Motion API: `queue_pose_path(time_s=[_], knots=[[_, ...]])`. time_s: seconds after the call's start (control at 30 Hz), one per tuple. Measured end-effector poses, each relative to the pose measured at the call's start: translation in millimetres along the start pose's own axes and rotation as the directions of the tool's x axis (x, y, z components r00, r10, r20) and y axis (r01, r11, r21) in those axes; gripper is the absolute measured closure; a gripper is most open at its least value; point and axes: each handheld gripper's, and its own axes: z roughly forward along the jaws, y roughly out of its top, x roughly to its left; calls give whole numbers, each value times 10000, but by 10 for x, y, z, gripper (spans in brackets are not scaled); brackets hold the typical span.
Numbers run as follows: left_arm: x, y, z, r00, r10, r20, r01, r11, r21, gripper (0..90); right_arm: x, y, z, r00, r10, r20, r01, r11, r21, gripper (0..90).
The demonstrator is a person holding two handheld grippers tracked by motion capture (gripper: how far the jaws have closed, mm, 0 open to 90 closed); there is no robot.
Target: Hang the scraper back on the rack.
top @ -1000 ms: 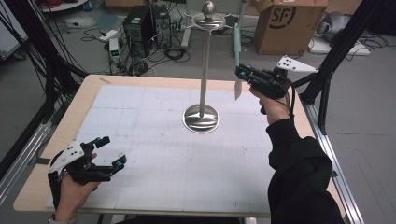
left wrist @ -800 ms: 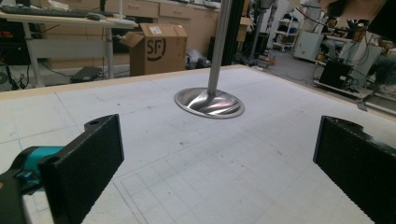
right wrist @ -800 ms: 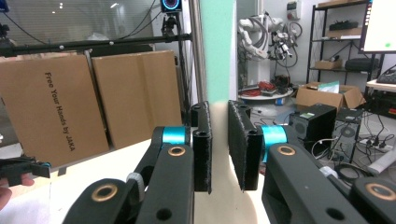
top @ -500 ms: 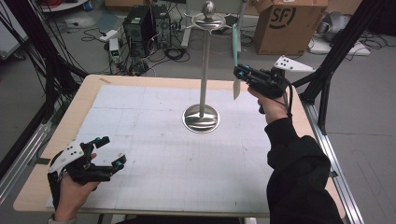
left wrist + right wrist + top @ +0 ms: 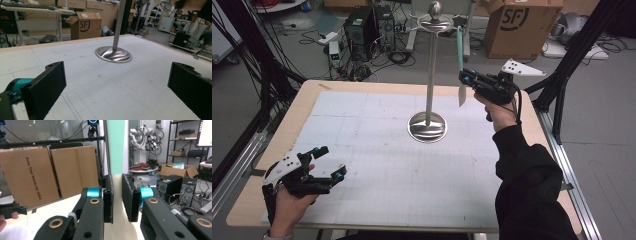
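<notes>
Spatula [image 5: 460, 55]: one, mint handle above, pale blade below, hanging from the top ring of one steel stand [image 5: 427, 125] at mid-table. We count two grippers. Right gripper [image 5: 468, 80], raised beside the pole, is clamped on the spatula where handle meets blade; in the right gripper view [image 5: 117, 197] its jaws press both sides of the strip. Left gripper [image 5: 329, 162] sits low over the near-left corner of the white mat [image 5: 387, 170], jaws spread wide with nothing between them; in the left gripper view [image 5: 117, 85] we see only mat between them, the stand's base [image 5: 113, 53] beyond. One SF box [image 5: 519, 22] stands on the floor behind.
</notes>
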Motion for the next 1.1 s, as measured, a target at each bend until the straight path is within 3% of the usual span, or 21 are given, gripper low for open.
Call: queue_pose_path(time_s=[0.87,1.1], knots=[[14,-14,-49,10000,21,-93,-20,10000,11,22,43,-58,219,9998,204,32,-204,9998,55,797],[13,-16,-43,10000,-29,-69,29,10000,34,22,67,-52,173,9995,316,-4,-316,9994,-159,683]])
